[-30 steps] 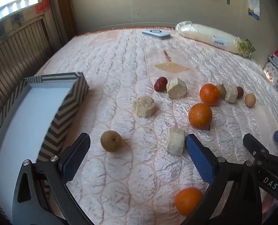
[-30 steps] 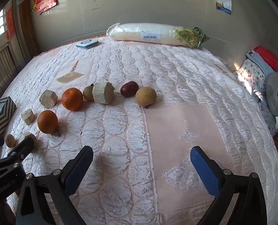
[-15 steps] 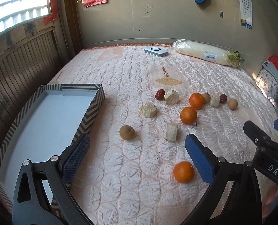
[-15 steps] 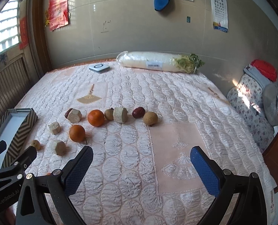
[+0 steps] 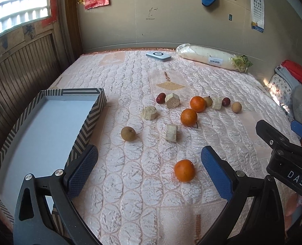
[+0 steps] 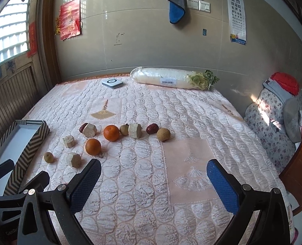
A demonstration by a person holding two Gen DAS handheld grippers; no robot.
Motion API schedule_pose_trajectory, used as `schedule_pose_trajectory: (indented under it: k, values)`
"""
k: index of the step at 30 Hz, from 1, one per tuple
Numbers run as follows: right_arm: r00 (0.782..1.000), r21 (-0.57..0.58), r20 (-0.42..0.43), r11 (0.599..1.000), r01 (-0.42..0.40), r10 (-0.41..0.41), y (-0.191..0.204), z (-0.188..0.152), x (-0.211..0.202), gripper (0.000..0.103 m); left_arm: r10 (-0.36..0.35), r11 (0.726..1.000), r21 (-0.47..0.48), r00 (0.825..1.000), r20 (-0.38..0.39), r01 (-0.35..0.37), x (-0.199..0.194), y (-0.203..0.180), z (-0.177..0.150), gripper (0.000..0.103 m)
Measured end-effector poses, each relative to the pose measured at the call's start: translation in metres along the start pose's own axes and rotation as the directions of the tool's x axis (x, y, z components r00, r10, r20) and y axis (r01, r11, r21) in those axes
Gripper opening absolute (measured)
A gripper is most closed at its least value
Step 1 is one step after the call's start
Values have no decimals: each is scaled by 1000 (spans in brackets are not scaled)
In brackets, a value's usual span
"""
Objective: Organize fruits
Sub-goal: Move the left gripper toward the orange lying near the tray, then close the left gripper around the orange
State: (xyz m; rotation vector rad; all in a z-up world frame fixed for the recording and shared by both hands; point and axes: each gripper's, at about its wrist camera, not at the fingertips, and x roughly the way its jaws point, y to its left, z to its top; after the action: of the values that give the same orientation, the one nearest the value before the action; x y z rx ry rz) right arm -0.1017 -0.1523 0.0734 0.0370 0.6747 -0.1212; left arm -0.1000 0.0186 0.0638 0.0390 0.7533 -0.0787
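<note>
Left wrist view: left gripper (image 5: 149, 161) spread wide, nothing held. "DAS" printed on the right gripper's body at the frame's right edge. Box (image 5: 93, 110) with zigzag rim sits at the bed's left edge, nothing in it. Right of the box: brown fruit (image 5: 128, 133), pale chunks, oranges; the nearest orange (image 5: 184, 170) lies just off the left gripper's right finger. Quilt (image 5: 130, 194) bare in front of the fingers.

Right wrist view: right gripper (image 6: 154, 185) also wide apart, holding nothing. Fruit row (image 6: 128, 131) right of the box. Eye chart (image 6: 237, 12) on the wall, top letter "E". Barcode label on the wrapped radish (image 6: 171, 79), unreadable.
</note>
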Motion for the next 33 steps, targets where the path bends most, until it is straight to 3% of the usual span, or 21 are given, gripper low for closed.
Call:
schedule_pose_trajectory:
  k: [24,33]
  values:
    - [1000,14,-5,1000,8,-8,-17,-4,0,103,-33,999,41,998,-52,35,13,-11,-10,102]
    - [1000,-1,-24,1000,-11,11,-19,-6,8,85,-41,997,65,995,-96,48,30,-10,-17,102]
